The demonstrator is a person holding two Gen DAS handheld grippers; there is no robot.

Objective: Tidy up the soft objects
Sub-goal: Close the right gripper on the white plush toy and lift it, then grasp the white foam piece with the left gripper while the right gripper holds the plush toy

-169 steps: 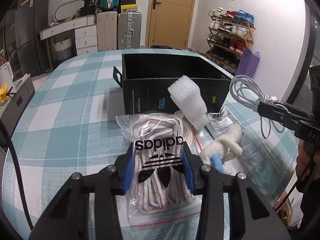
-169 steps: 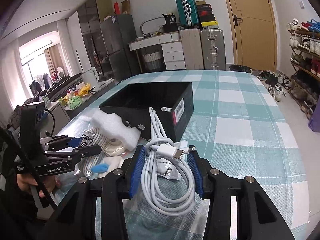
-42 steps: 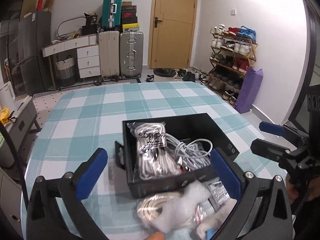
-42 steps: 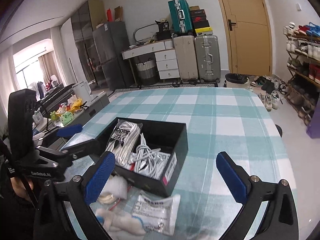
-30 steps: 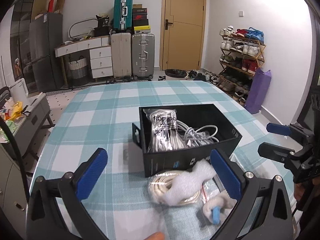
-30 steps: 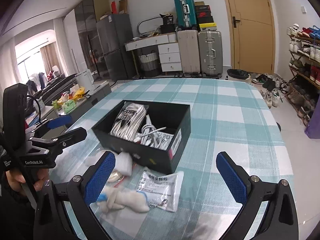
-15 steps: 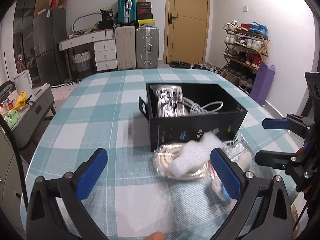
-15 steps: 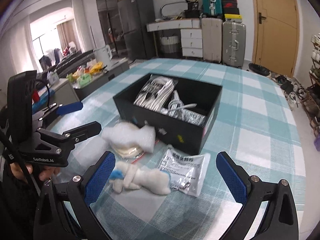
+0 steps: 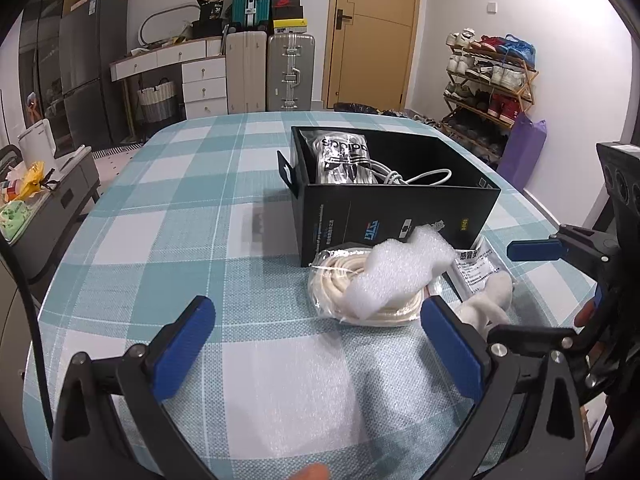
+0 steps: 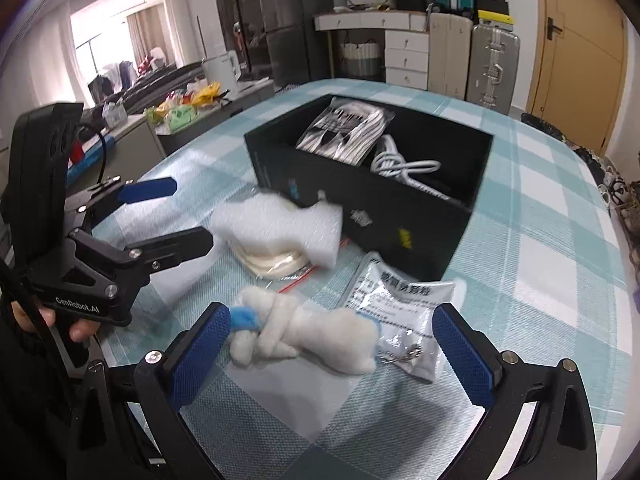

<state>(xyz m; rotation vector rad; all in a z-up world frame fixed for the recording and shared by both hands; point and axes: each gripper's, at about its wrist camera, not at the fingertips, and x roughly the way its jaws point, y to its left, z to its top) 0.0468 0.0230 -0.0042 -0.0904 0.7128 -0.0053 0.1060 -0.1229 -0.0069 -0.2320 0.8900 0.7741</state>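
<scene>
A black box (image 9: pixel 396 216) (image 10: pixel 372 200) stands on the checked tablecloth and holds a bag of adidas laces (image 9: pixel 346 162) (image 10: pixel 348 128) and a white cable (image 9: pixel 412 178) (image 10: pixel 404 170). In front of it lie a white foam piece (image 9: pixel 396 272) (image 10: pixel 280 228) on a bagged cream cord coil (image 9: pixel 340 296) (image 10: pixel 272 264), a knotted white fluffy cloth (image 10: pixel 308 340) (image 9: pixel 486 300), and a printed plastic packet (image 10: pixel 404 308) (image 9: pixel 474 268). My left gripper (image 9: pixel 316 354) (image 10: pixel 172 212) is open and empty, short of the coil. My right gripper (image 10: pixel 332 356) (image 9: pixel 532 292) is open, low over the fluffy cloth.
The checked tablecloth (image 9: pixel 160 216) covers a rounded table. A shoe rack (image 9: pixel 488 80) stands at the right wall. Suitcases (image 9: pixel 272 72) and drawers (image 9: pixel 200 80) line the back wall. A side cart with clutter (image 10: pixel 180 116) stands off the table's left edge.
Both grippers let go of the laces bag and the cable, which now lie in the box, drew back open, and came down toward the loose items in front of the box.
</scene>
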